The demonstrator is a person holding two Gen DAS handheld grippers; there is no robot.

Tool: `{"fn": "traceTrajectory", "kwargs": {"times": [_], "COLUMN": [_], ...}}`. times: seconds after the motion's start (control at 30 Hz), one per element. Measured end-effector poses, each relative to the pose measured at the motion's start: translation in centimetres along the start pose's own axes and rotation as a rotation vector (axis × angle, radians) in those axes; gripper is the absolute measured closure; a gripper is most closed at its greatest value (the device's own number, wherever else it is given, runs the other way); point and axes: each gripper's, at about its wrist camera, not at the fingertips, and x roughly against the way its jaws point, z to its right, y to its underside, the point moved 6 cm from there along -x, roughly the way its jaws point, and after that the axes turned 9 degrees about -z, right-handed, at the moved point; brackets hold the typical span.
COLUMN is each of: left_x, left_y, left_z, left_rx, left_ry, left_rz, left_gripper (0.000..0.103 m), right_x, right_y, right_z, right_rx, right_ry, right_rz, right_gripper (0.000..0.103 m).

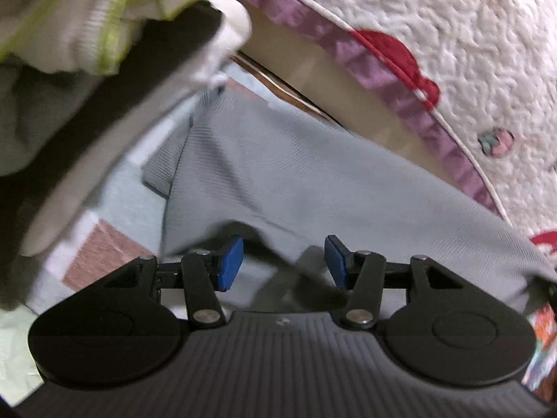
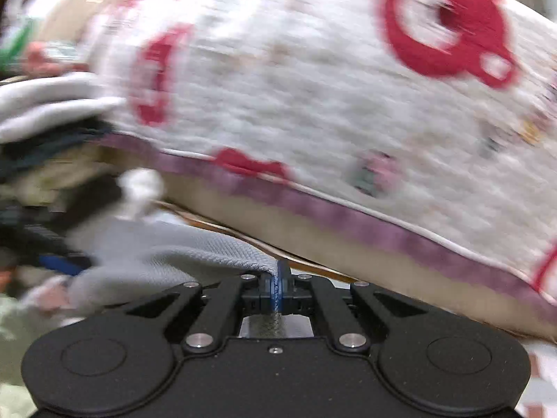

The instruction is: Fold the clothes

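Blue pads of the right hand-held gripper (image 2: 278,287) pinch the hem of a grey knit garment (image 1: 296,181), which drapes leftward. Ahead of the left hand-held gripper (image 1: 283,264), spread wide, it looks soft, light, limp; grasp hems or corners.

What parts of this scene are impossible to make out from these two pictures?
- Grey garment: its whole shape; the left wrist view's gripper body hides its near edge.
- Clothes pile: blurred and cut off at the top-left edge.
- Quilt: its pattern is smeared by motion in the right wrist view.
- Right gripper: how much fabric it pinches.
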Motion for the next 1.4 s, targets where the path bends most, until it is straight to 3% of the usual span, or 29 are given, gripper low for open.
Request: {"fn": "traceTrajectory", "kwargs": {"times": [0.17,0.27,0.33,0.47,0.53,0.67,0.77,0.83,0.87,1.03,1.13,1.3,1.37,1.4], "left_x": [-2.2,-3.4,-3.9,-3.8,-4.0,-4.6,-4.6,-4.5,-4.3,-1.7,1.2,3.9,3.8,3.8], "left_y": [1.5,2.3,2.5,2.5,2.5,2.4,1.9,1.6,1.3,0.0,-1.1,-2.0,-2.2,-2.3], "left_z": [1.4,2.1,2.3,2.7,2.7,2.8,3.4,4.3,4.7,6.1,5.1,1.5,0.9,0.9], "left_rx": [0.013,0.044,0.054,0.002,0.008,0.023,-0.015,-0.074,-0.104,-0.194,-0.189,-0.046,-0.034,-0.042], "left_ry": [0.101,0.182,0.199,0.140,0.146,0.166,0.181,0.165,0.154,0.094,-0.005,0.094,0.073,0.058], "left_rz": [-0.107,-0.161,-0.172,-0.150,-0.159,-0.170,-0.067,-0.016,0.010,0.176,0.278,0.372,0.394,0.405], "left_gripper": [0.050,0.050,0.050,0.047,0.045,0.044,0.057,0.093,0.098,0.099,0.099,0.099,0.099,0.099], "right_x": [-3.7,-5.5,-6.5,-5.7,-4.8,-2.8,-1.5,-1.2,-1.3,-2.5,-3.9,-7.4,-8.7,-9.2], "right_y": [3.3,5.0,5.7,6.2,6.3,7.2,8.5,9.6,10.0,10.5,9.3,7.7,7.8,7.9], "right_z": [4.7,4.6,4.3,4.4,4.1,3.0,1.2,-0.9,-2.0,-6.2,-6.9,-7.3,-7.7,-7.8], "right_rx": [-0.188,-0.177,-0.145,-0.175,-0.173,-0.178,-0.183,-0.158,-0.126,-0.013,-0.029,-0.071,-0.074,-0.065], "right_ry": [0.032,0.067,0.102,0.093,0.075,-0.004,-0.171,-0.301,-0.324,-0.355,-0.340,-0.231,-0.228,-0.241], "right_rz": [-0.112,-0.143,-0.173,-0.193,-0.190,-0.199,-0.220,-0.242,-0.251,-0.278,-0.267,-0.266,-0.267,-0.267], "right_gripper": [0.101,0.100,0.093,0.088,0.066,0.063,0.062,0.051,0.049,0.047,0.034,0.031,0.031,0.038]}}
